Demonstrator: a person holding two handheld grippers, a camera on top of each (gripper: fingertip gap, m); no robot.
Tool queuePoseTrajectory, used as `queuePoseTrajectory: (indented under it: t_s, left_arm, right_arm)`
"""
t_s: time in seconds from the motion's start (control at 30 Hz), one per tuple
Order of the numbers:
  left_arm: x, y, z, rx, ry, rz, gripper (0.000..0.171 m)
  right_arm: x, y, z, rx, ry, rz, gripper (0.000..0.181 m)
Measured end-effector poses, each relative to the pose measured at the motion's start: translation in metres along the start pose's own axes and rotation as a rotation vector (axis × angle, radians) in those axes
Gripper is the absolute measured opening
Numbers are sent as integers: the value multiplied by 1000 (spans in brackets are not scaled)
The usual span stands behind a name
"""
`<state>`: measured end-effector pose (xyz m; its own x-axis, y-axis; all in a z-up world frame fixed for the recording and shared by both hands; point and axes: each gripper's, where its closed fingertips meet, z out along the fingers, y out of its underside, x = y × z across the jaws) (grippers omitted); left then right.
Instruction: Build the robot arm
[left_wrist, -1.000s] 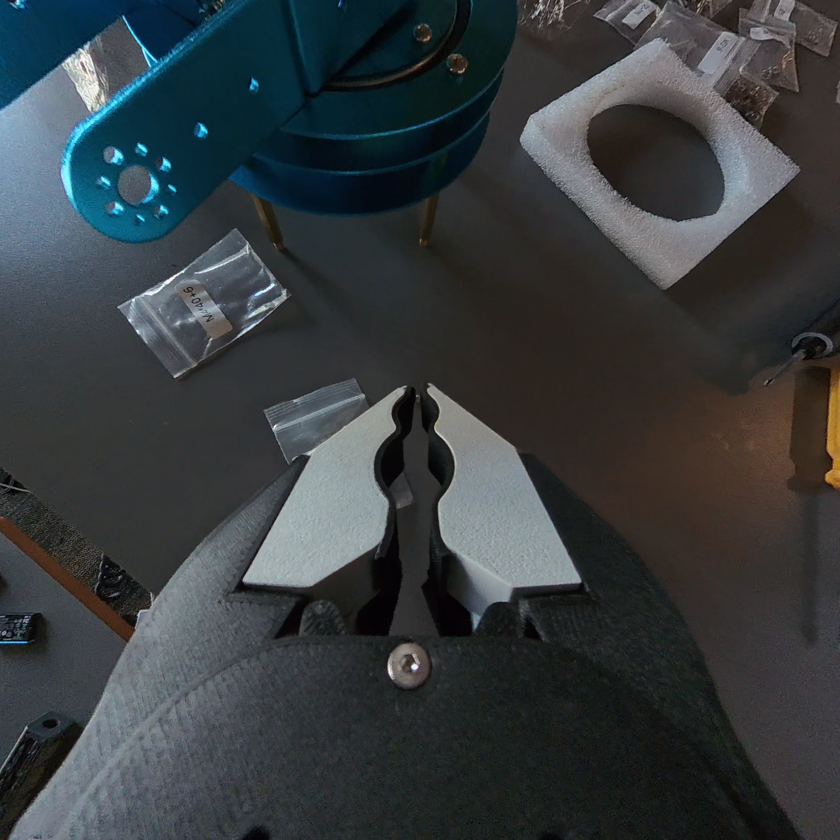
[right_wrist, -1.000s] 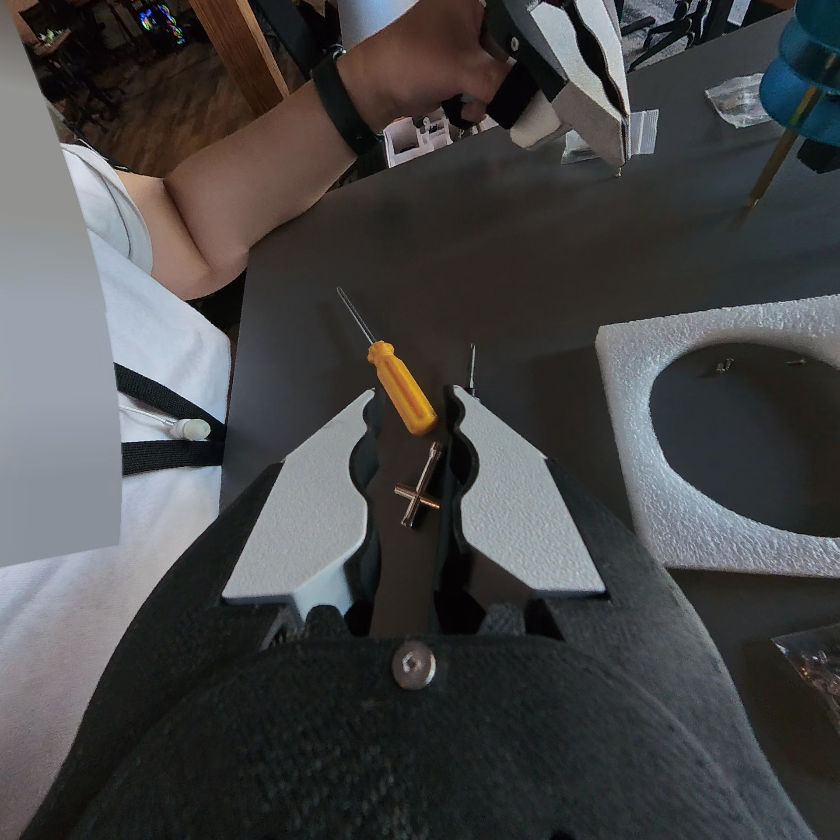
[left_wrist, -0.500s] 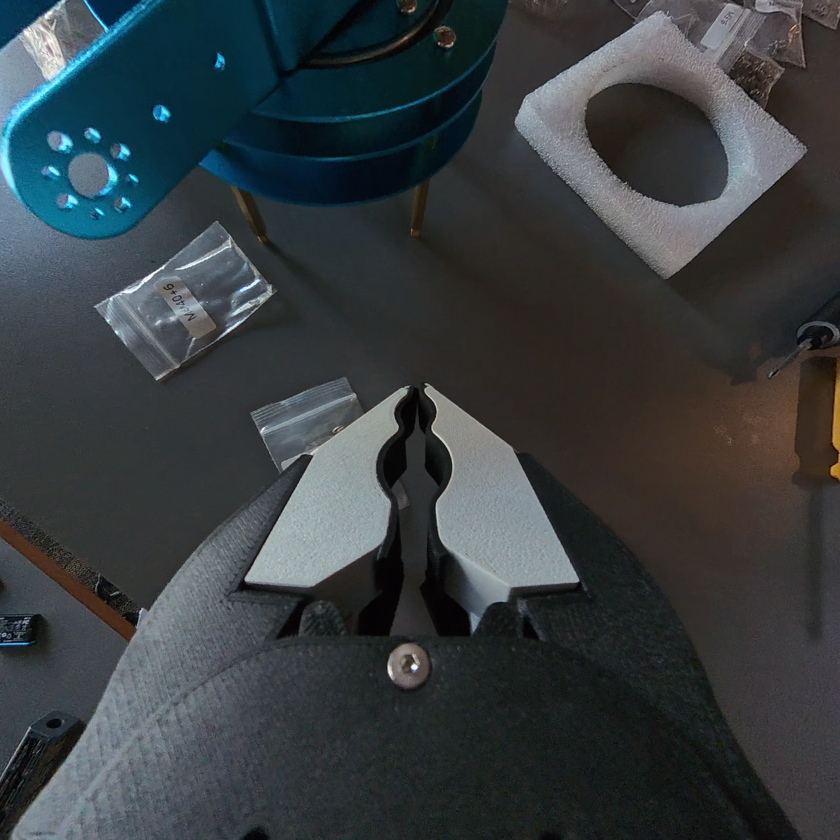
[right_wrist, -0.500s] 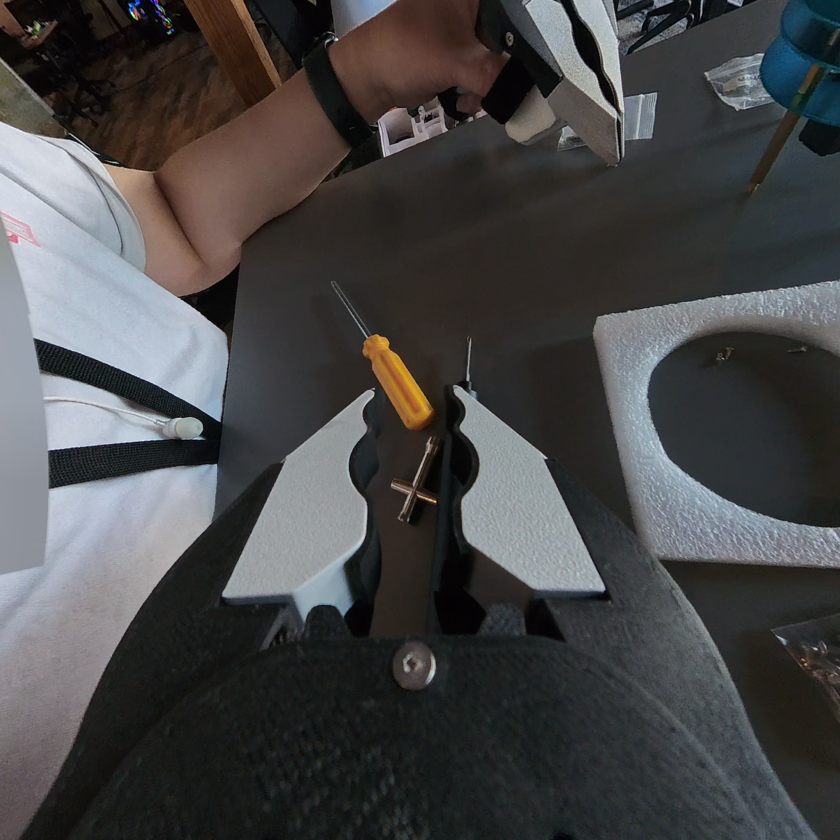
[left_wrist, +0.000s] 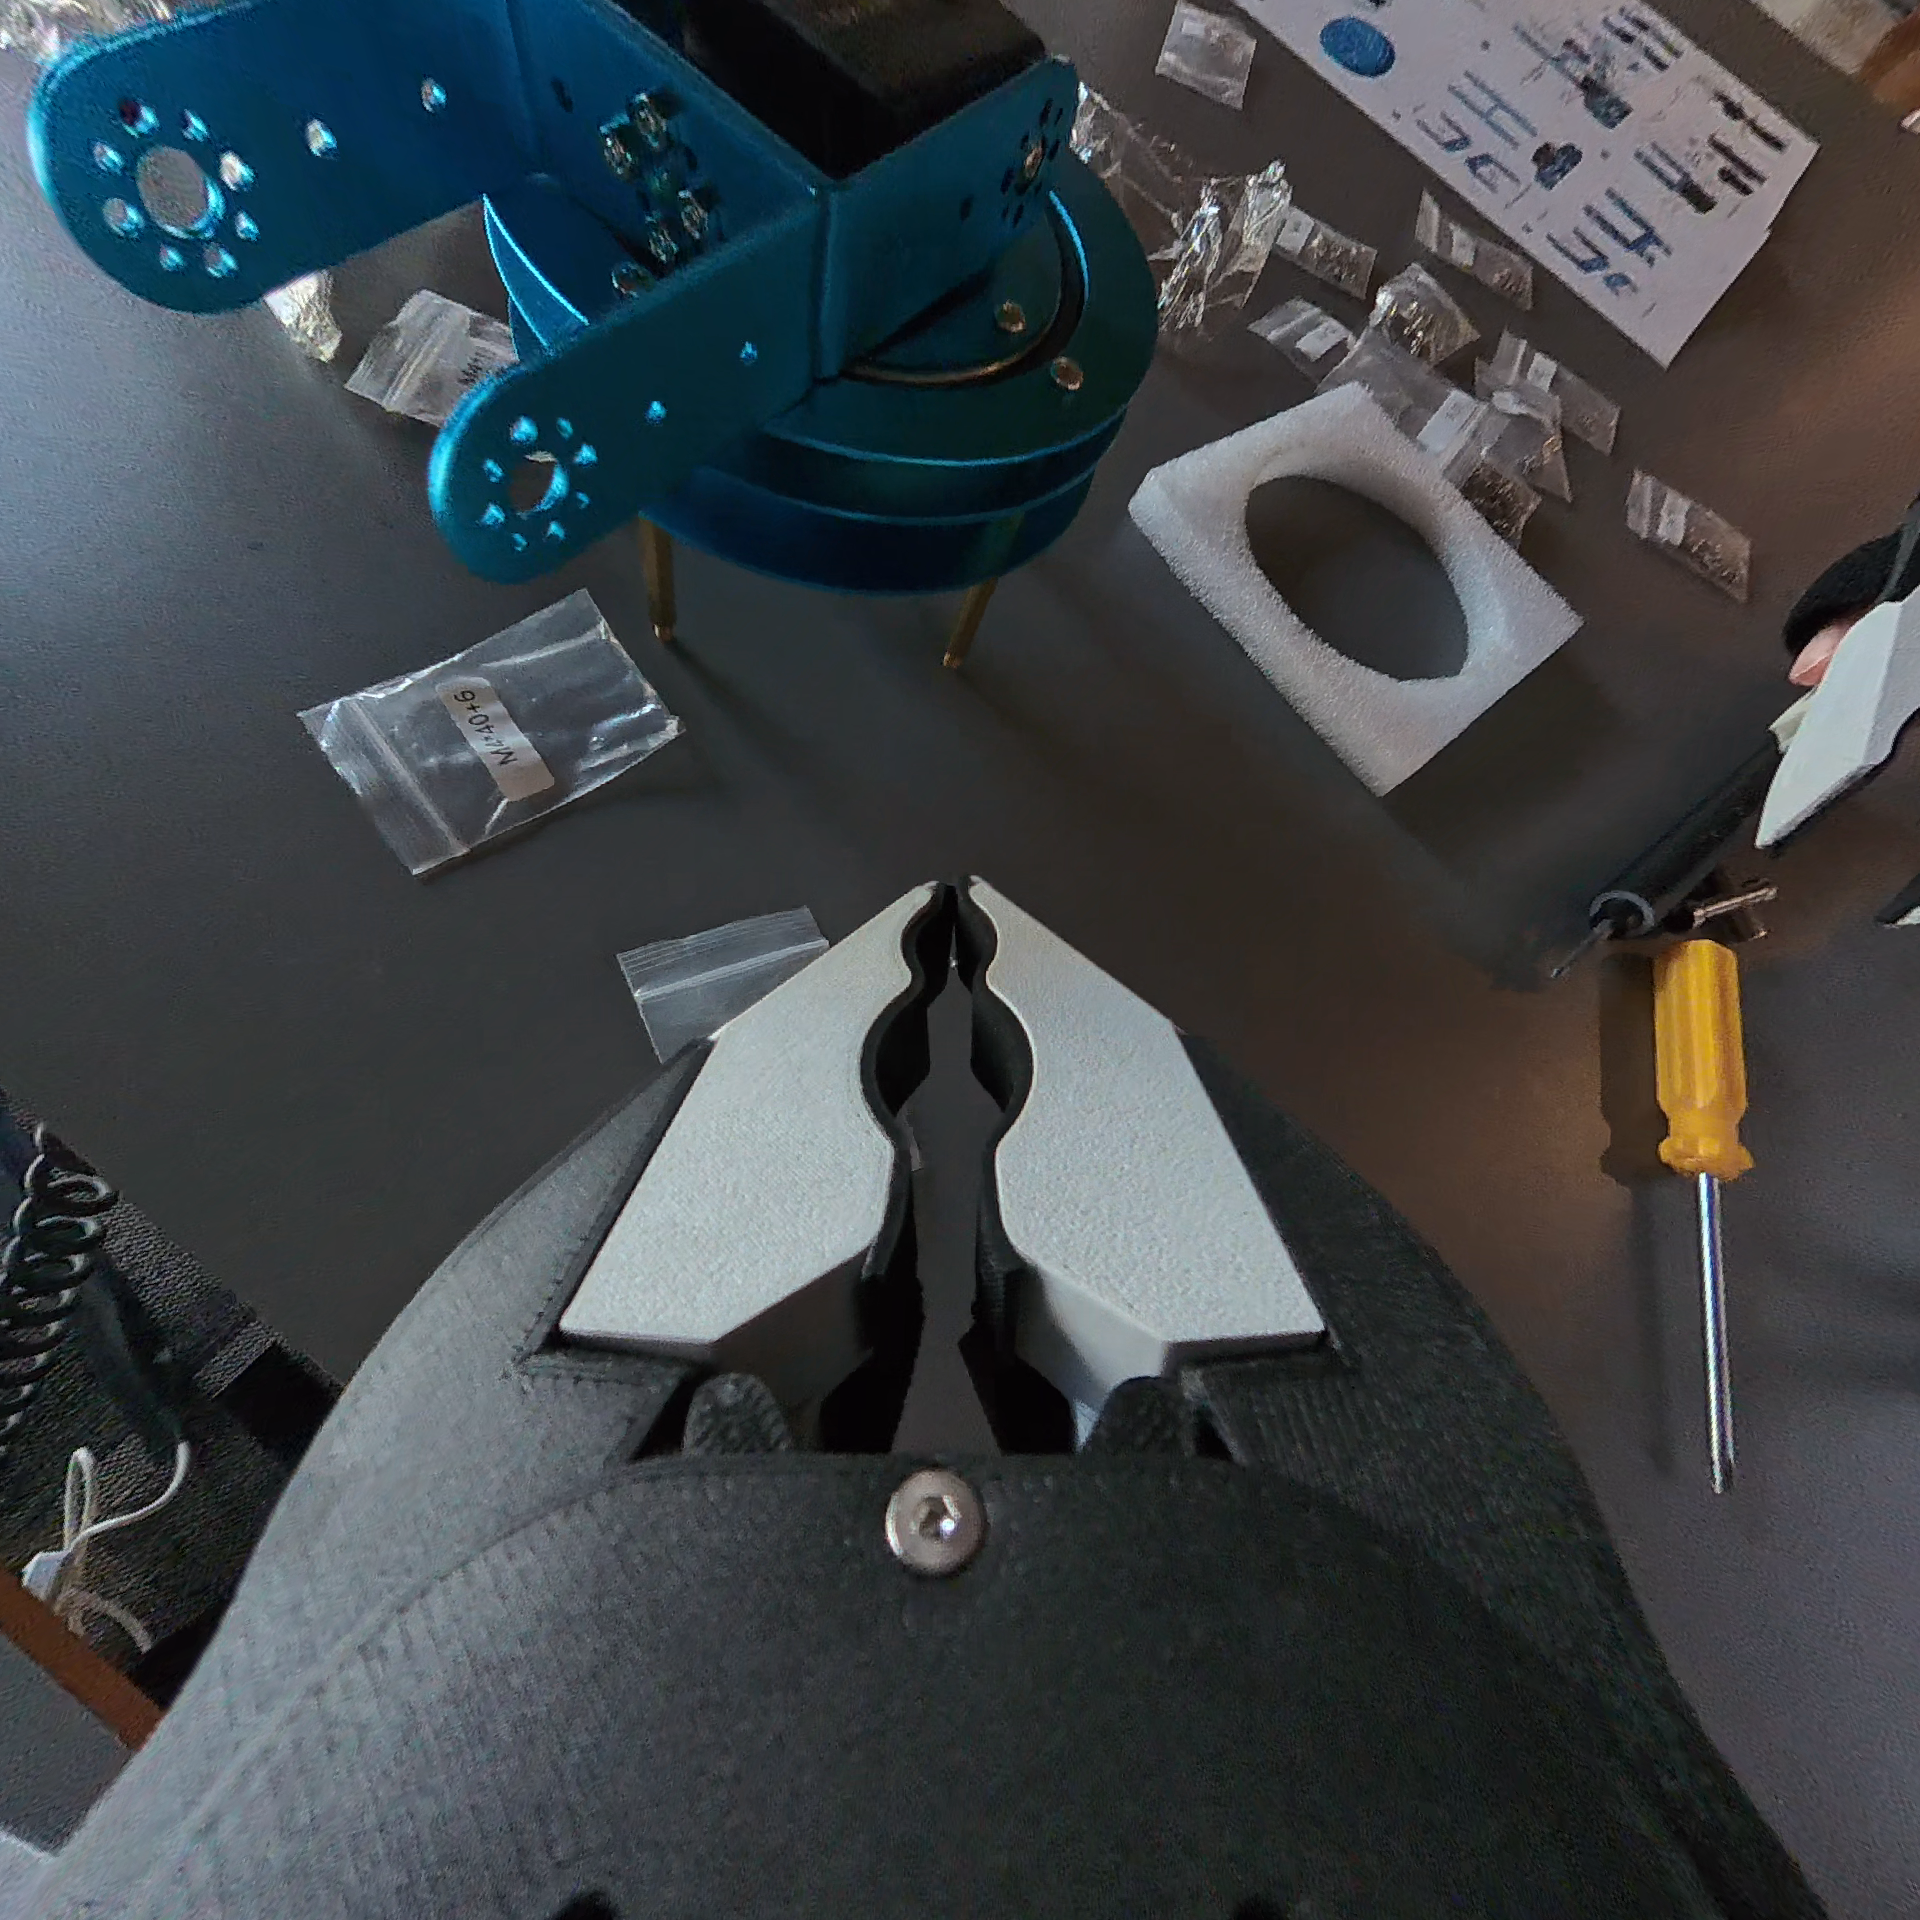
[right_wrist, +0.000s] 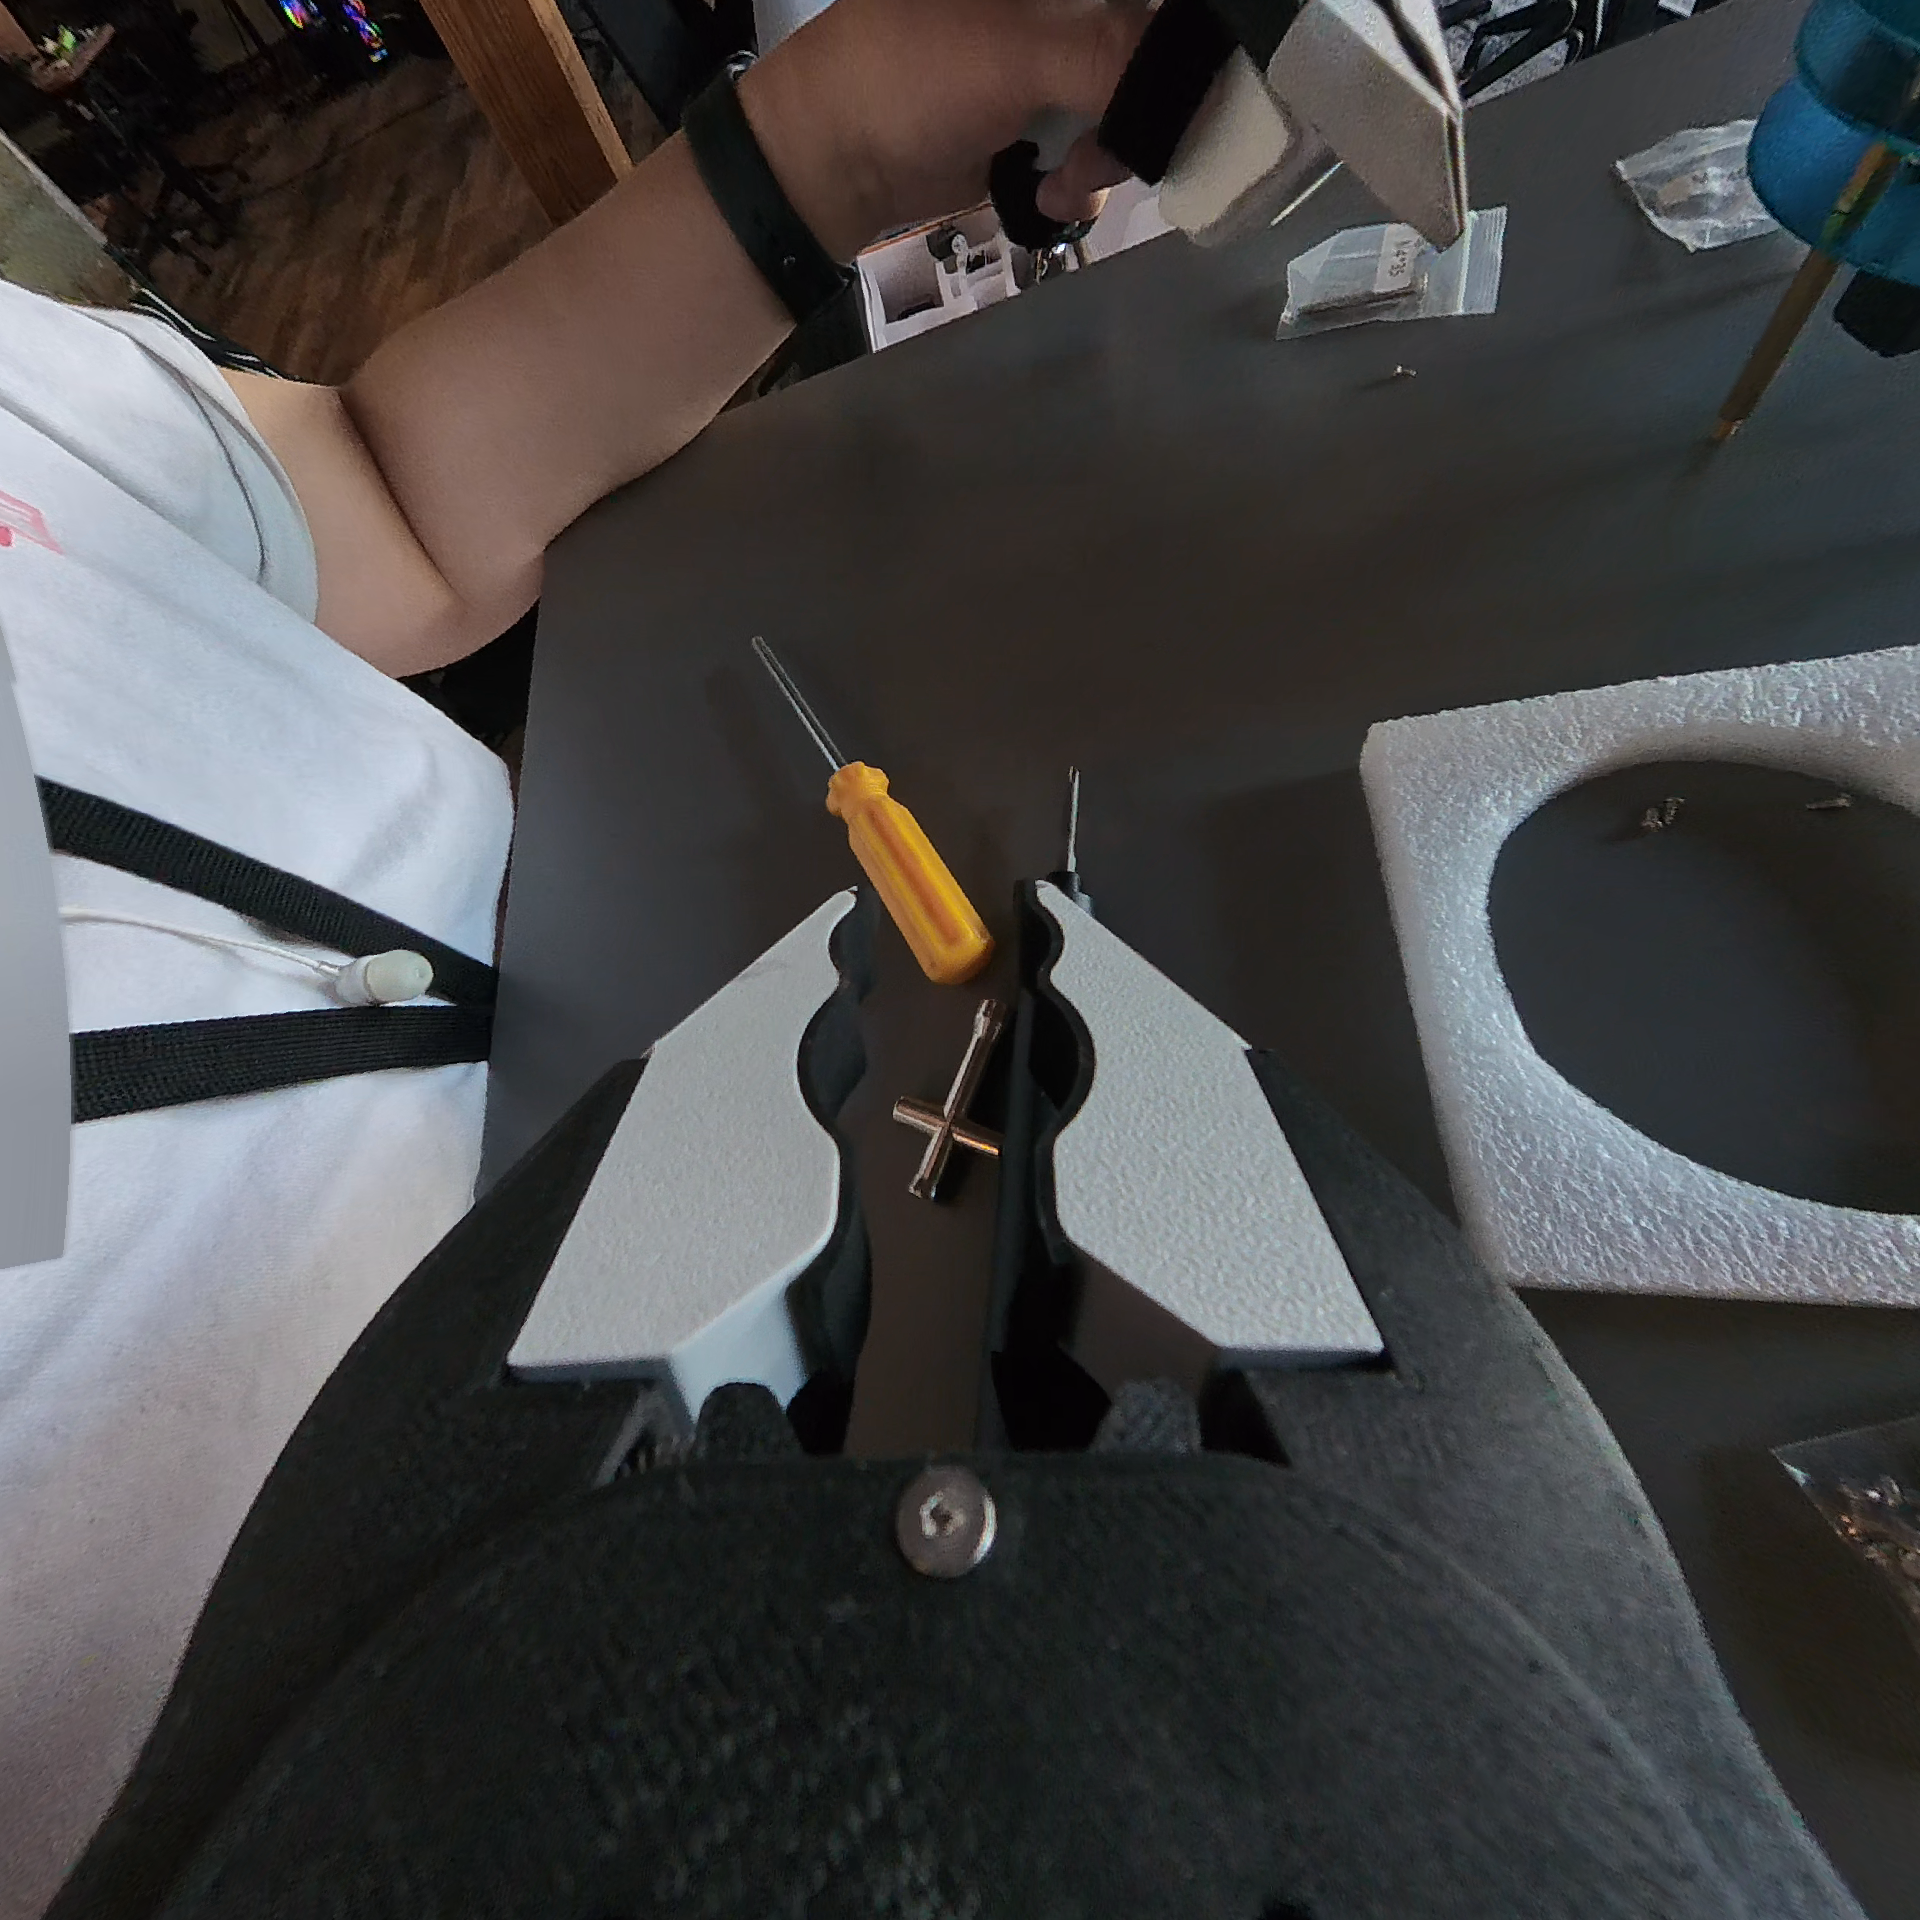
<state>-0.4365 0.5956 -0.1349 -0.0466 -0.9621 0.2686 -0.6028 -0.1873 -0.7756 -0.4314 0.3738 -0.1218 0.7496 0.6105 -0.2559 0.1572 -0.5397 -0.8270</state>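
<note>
My left gripper (left_wrist: 956, 902) is shut with nothing visible between its tips. It hangs above the dark table (left_wrist: 1039, 748), over a small clear bag (left_wrist: 717, 971). A blue metal turntable assembly (left_wrist: 831, 343) on brass legs stands ahead of it. The left gripper also shows in the right wrist view (right_wrist: 1444, 208), held by a hand. My right gripper (right_wrist: 940, 904) is open above a small metal cross wrench (right_wrist: 951, 1117), a yellow-handled screwdriver (right_wrist: 909, 883) and a thin black screwdriver (right_wrist: 1013, 1122) that lies along the right finger's inner side. I cannot tell whether they touch.
A white foam block (left_wrist: 1195, 499) with an oval hole lies right of the blue assembly; tiny screws (right_wrist: 1657, 816) lie in the hole. A labelled clear bag (left_wrist: 488, 727), several small hardware bags (left_wrist: 1403, 312) and a printed sheet (left_wrist: 1538, 135) lie about. A person's torso is at the left table edge (right_wrist: 525, 831). One gripper's finger ends stand about 25 cm off the other's. The yellow-handled screwdriver (right_wrist: 909, 883) is closer to my right gripper, around 4 cm from its tips; the left tips are 20 cm off. To the small metal cross wrench (right_wrist: 951, 1117): right tips about 5 cm, left tips about 25 cm. It turns up in the left wrist view (left_wrist: 1735, 899) as well.
My left gripper has lifted and drawn back, so more of the blue assembly, the bags and the yellow screwdriver show. My right gripper has shifted slightly and stays open.
</note>
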Motion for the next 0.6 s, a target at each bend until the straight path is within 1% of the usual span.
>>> queuePoseTrajectory:
  t_s: [0.13, 0.27, 0.47, 0.6]
  left_arm:
    - [0, 2, -1, -4, 3, -9, 0]
    - [0, 3, 1, -11, 3, -11, 0]
    - [0, 9, 4, -50, -3, 4, 0]
    - [-6, 18, 0, -95, -26, 11, 0]
  right_arm:
    - [-4, -4, -1, 17, -6, -14, 26]
    - [0, -2, 0, 13, -7, 7, 26]
    - [1, -3, -1, 21, -7, 13, 26]
    - [1, -4, -1, 22, 9, -6, 26]
